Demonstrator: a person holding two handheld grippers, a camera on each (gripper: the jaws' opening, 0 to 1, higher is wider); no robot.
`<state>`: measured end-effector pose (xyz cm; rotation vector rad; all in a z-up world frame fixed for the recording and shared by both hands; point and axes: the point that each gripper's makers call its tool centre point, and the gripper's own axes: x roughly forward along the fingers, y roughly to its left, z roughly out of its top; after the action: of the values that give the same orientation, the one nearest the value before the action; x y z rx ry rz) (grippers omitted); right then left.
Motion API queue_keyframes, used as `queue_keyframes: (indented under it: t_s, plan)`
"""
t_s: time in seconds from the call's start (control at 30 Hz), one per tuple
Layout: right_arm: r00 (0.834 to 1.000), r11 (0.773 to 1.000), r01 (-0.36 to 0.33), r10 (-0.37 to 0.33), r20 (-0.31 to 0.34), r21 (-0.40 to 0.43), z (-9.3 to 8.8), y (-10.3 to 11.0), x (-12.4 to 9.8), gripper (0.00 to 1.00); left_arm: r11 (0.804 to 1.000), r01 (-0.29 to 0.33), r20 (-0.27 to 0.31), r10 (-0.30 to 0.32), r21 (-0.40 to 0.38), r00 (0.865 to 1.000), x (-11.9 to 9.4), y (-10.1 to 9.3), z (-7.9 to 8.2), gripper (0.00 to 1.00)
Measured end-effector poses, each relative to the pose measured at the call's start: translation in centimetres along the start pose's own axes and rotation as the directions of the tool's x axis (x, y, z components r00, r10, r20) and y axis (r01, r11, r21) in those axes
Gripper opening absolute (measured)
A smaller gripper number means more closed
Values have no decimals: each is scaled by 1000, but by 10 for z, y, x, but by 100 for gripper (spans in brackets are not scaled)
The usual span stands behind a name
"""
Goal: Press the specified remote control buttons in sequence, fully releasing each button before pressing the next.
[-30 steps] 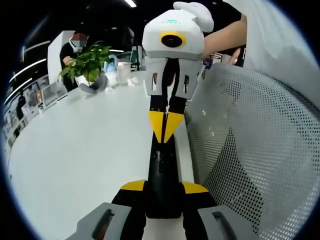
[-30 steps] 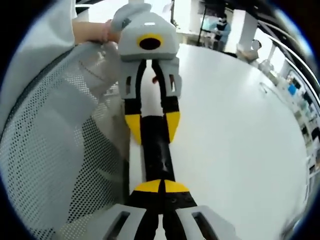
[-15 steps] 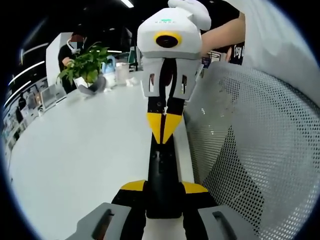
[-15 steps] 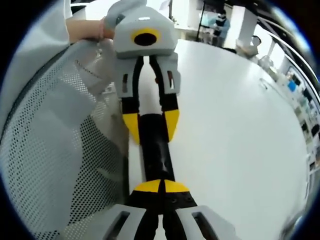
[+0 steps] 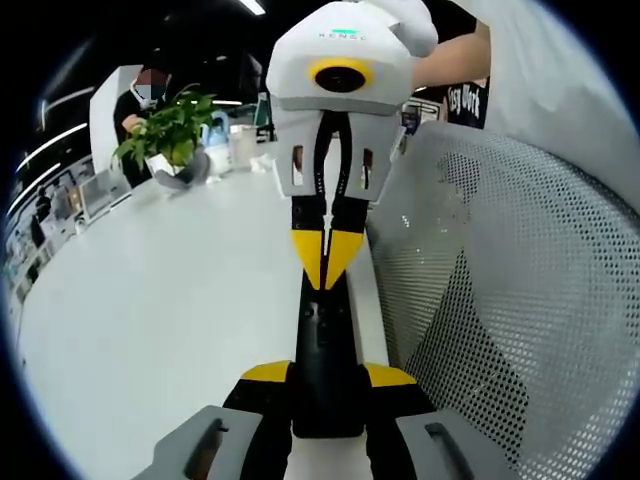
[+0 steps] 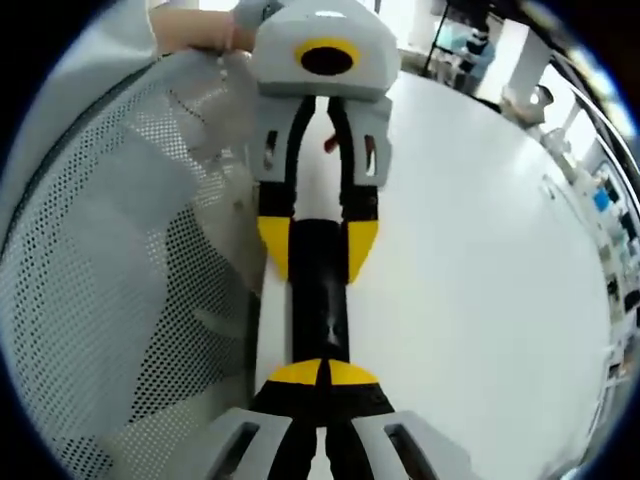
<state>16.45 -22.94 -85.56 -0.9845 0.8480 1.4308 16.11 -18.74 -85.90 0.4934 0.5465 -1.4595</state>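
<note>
At the centre of both views lies the black remote control [image 5: 322, 350], pinched by the left gripper [image 5: 325, 395]; the right gripper [image 6: 322, 372], tips together, presses it. Judged next: lift off fully.

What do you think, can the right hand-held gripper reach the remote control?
Probably yes. The right hand-held gripper has its shut tips at the remote control, held by the left hand-held gripper; nothing lies between.
</note>
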Motion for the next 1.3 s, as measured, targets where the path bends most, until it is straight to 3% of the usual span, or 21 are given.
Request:
queue_keyframes:
  t_s: [0.2,0.37,0.7,0.8,0.93,1.13,1.3]
  plan:
    - [1000,1000,18,-18,6,-9,0,0,0,0,1000,0,1,0,-2,1000,0,0,0,26]
    - [997,995,27,-33,65,93,0,-2,-1,0,1000,-1,1,1,-3,1000,0,0,0,26]
    - [992,987,9,-29,119,161,1,-3,-3,0,1000,-2,3,2,-5,1000,0,0,0,26]
    - [984,969,-30,-15,176,246,7,-3,-4,0,1000,-5,1,5,-4,1000,0,1,0,26]
    - [984,980,1,-36,173,197,11,-7,-7,0,1000,-4,3,4,-5,1000,0,1,0,26]
    - [989,987,-32,8,151,160,13,-3,-1,0,1000,-4,5,4,-6,1000,0,1,0,26]
    - [993,995,-22,10,116,100,12,-1,1,0,1000,-4,6,4,-7,1000,0,0,0,26]
